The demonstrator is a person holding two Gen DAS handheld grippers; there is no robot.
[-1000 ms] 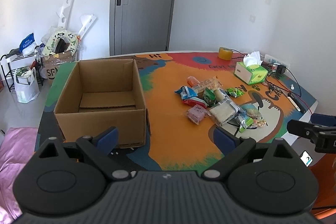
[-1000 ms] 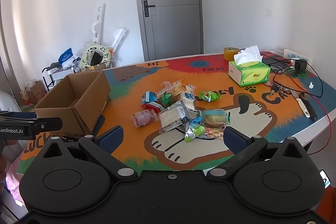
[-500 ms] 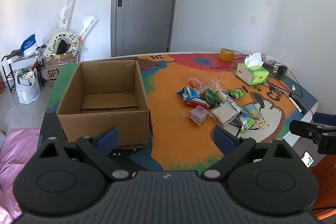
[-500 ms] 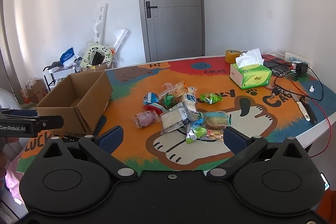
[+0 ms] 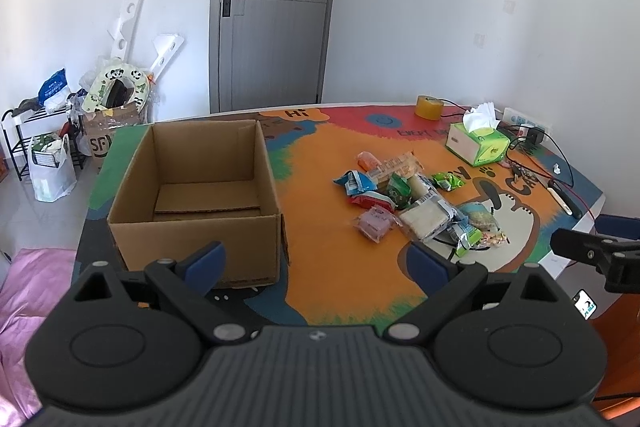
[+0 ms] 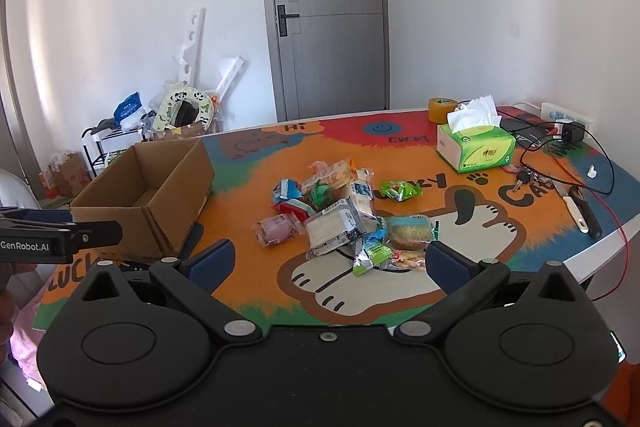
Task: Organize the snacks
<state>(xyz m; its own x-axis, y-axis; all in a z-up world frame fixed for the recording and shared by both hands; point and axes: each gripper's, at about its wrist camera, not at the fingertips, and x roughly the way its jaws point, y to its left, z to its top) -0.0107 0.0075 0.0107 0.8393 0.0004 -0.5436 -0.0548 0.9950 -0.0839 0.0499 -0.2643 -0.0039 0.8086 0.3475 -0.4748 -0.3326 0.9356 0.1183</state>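
A large table (image 6: 552, 247) covered with a bright cartoon mat fills the room ahead of both handheld grippers, which hang above its near edge, short of everything on it.

Ahead and to the left of the left gripper (image 5: 316, 261) stands an open cardboard box (image 5: 196, 247), flaps out of the way and nothing inside it. It looks set there as the place the snacks are meant to go, near enough to drop things in without a long carry.

Ahead and to the right of that gripper, and straight in front of the right gripper (image 6: 330, 261), lies the snack pile (image 6: 344, 215): a loose heap of small wrapped packets, overlapping one another, well apart from the box. A pink packet (image 6: 276, 231) sits at the pile's left edge, on the side facing the box, and a green packet (image 6: 400, 190) lies slightly apart on the far right.

Further off to the right are a green tissue box (image 6: 476, 147), a roll of tape (image 6: 442, 109) beyond it, and cables, keys and a plug strip near the table's far right edge. These seem unrelated to the job.

Both grippers have their blue-padded fingers spread wide with nothing between them, seemingly ready for a first pick. No packet has reached the box yet.
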